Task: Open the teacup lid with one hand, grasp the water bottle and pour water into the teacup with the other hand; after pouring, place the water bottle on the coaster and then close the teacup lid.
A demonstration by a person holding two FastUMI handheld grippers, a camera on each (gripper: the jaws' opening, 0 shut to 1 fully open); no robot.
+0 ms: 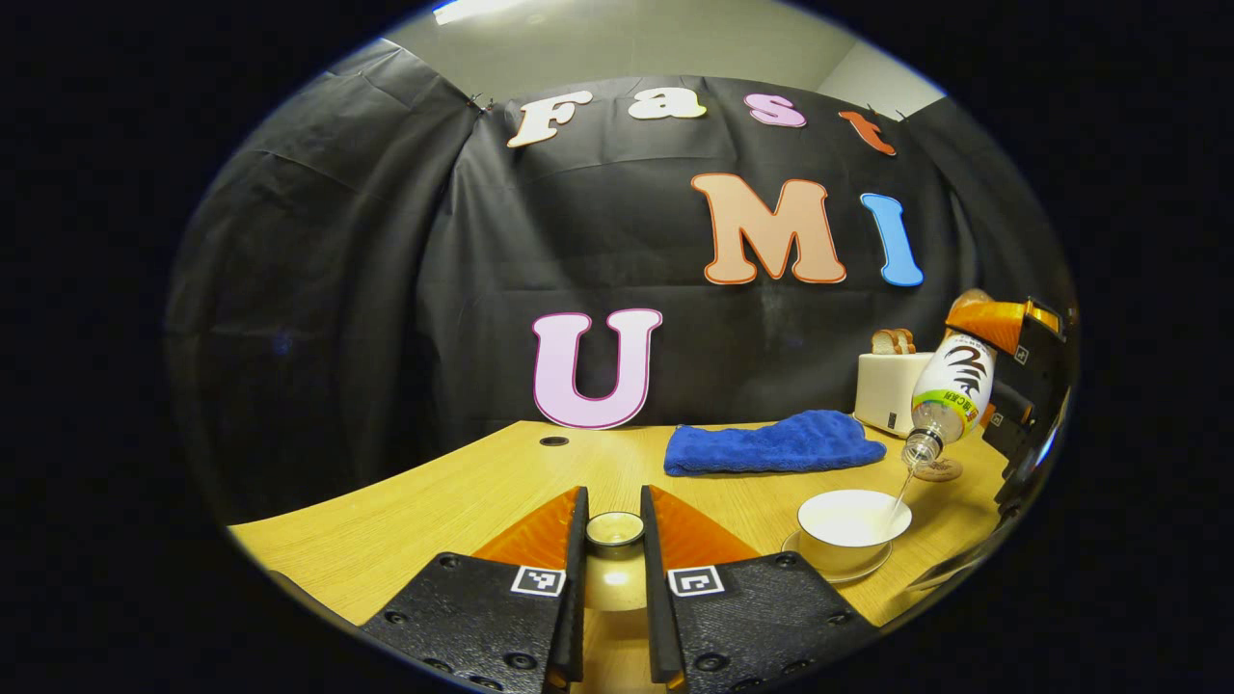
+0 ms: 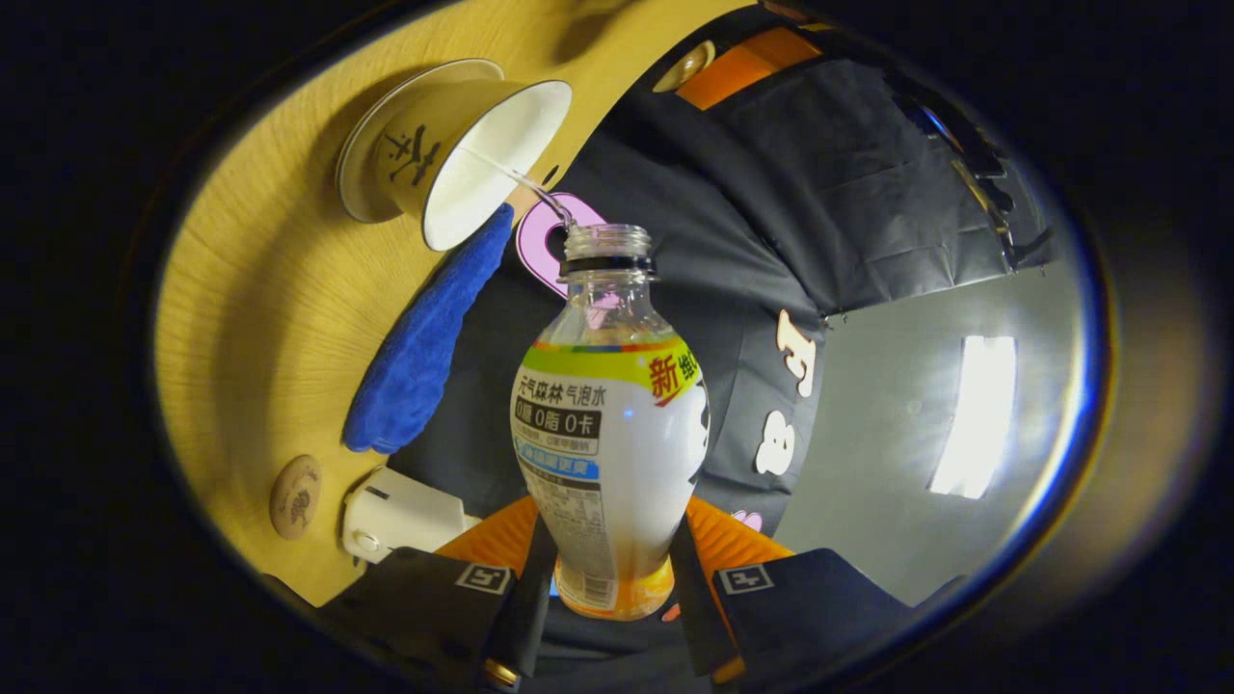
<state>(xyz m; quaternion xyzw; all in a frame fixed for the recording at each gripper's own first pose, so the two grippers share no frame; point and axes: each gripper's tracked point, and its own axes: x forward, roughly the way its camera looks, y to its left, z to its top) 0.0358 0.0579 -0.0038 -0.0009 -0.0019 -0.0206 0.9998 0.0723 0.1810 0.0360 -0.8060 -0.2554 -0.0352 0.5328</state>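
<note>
The white teacup (image 1: pixel 853 525) stands uncovered on its saucer (image 1: pixel 837 573) at the right of the table. Above it the water bottle (image 1: pixel 954 390) is tipped neck down, and a thin stream of water (image 1: pixel 901 493) falls into the cup. My right gripper (image 2: pixel 609 540) is shut on the bottle (image 2: pixel 607 434) near its base; the teacup (image 2: pixel 463 154) lies just beyond the uncapped neck. My left gripper (image 1: pixel 614 511) is shut on the teacup lid (image 1: pixel 615 578), held off to the cup's left. The round coaster (image 1: pixel 938 470) lies bare behind the cup.
A blue towel (image 1: pixel 771 443) lies folded at the back of the wooden table (image 1: pixel 405 520). A white toaster (image 1: pixel 892 390) with bread slices stands at the back right, near the coaster (image 2: pixel 295 496). The table's front edge runs close under my left gripper.
</note>
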